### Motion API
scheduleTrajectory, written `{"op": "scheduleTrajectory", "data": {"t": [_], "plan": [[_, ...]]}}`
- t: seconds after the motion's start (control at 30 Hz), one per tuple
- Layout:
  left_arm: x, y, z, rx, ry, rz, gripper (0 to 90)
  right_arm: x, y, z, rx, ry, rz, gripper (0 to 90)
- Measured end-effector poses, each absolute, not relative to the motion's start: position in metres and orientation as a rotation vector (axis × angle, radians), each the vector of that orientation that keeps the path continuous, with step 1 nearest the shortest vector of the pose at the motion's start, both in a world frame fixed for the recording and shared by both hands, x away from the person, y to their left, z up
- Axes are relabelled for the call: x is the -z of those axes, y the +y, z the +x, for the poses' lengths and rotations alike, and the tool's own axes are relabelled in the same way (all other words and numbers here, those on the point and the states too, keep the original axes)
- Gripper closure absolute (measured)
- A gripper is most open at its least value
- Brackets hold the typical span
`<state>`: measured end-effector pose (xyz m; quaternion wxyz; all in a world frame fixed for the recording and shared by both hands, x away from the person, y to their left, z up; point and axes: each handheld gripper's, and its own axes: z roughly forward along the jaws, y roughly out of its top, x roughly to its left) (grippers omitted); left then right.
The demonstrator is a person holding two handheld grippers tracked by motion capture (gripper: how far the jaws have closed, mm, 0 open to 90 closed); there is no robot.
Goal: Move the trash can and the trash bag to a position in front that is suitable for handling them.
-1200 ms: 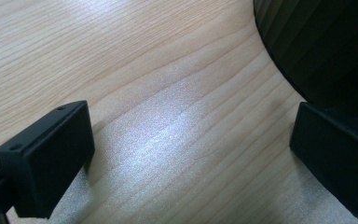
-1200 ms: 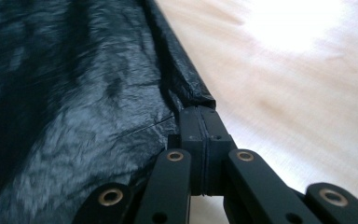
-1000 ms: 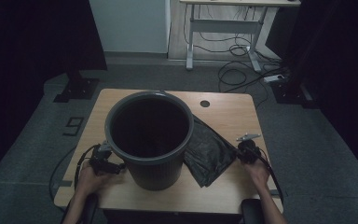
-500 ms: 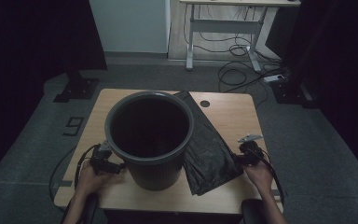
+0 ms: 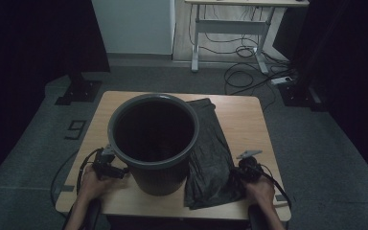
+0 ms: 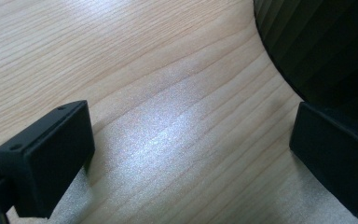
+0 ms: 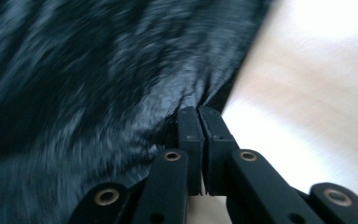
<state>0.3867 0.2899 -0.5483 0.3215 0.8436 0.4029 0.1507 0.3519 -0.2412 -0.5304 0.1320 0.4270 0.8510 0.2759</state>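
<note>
While the left claw (image 5: 106, 165) stands wide beside the bin (image 5: 153, 139) at centre frame, the right claw (image 7: 198, 122), jaws having just closed, pinches the edge of the black bag (image 5: 211, 153) lying on the table (image 5: 247, 120) right of the bin. Step in hand, by my reading: bag pickup. Next: lift and open it over the bin's rim.

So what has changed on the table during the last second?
The black plastic bag has turned: its far end swung up along the table beside the bin and it now lies lengthwise. The right gripper has just been closing; its jaws pinch the bag's edge and it slid a little across the table. The bin and the left gripper, open beside its base, stayed as they were.
</note>
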Motion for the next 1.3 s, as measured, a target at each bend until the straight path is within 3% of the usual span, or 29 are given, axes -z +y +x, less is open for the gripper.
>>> {"op": "scheduleTrajectory", "data": {"t": [0.13,0.27,0.37,0.43,0.6,0.67,0.77,0.87,0.97,1.1,1.2,1.3], "plan": [[0.548,0.290,0.387,-0.393,1.057,2.217,0.0,0.517,-0.238,0.342,-0.783,2.490,1.194,66.5],[0.548,0.289,0.388,-0.392,1.052,2.217,0.0,0.505,-0.248,0.384,-0.767,2.344,1.292,49.9],[0.548,0.289,0.388,-0.392,1.051,2.218,0.0,0.512,-0.250,0.425,-0.785,2.294,1.377,47.2],[0.548,0.289,0.388,-0.392,1.051,2.218,0.0,0.521,-0.248,0.445,-0.803,2.295,1.425,49.5],[0.548,0.288,0.388,-0.392,1.052,2.218,0.0,0.535,-0.245,0.448,-0.837,2.285,1.426,84.1],[0.548,0.288,0.387,-0.392,1.053,2.218,0.0,0.535,-0.242,0.435,-0.851,2.310,1.410,87.8],[0.548,0.288,0.387,-0.392,1.053,2.219,0.0,0.533,-0.239,0.402,-0.838,2.380,1.346,87.0],[0.548,0.288,0.387,-0.392,1.053,2.219,0.0,0.529,-0.241,0.380,-0.780,2.412,1.298,69.0],[0.548,0.287,0.388,-0.390,1.051,2.219,0.0,0.519,-0.256,0.391,-0.755,2.321,1.351,54.5],[0.548,0.287,0.388,-0.389,1.049,2.219,0.0,0.515,-0.267,0.433,-0.753,2.220,1.450,47.5],[0.548,0.287,0.388,-0.389,1.050,2.218,0.0,0.525,-0.265,0.464,-0.727,2.208,1.513,49.3],[0.548,0.287,0.388,-0.390,1.049,2.219,0.0,0.534,-0.265,0.475,-0.788,2.197,1.539,79.6]]}}
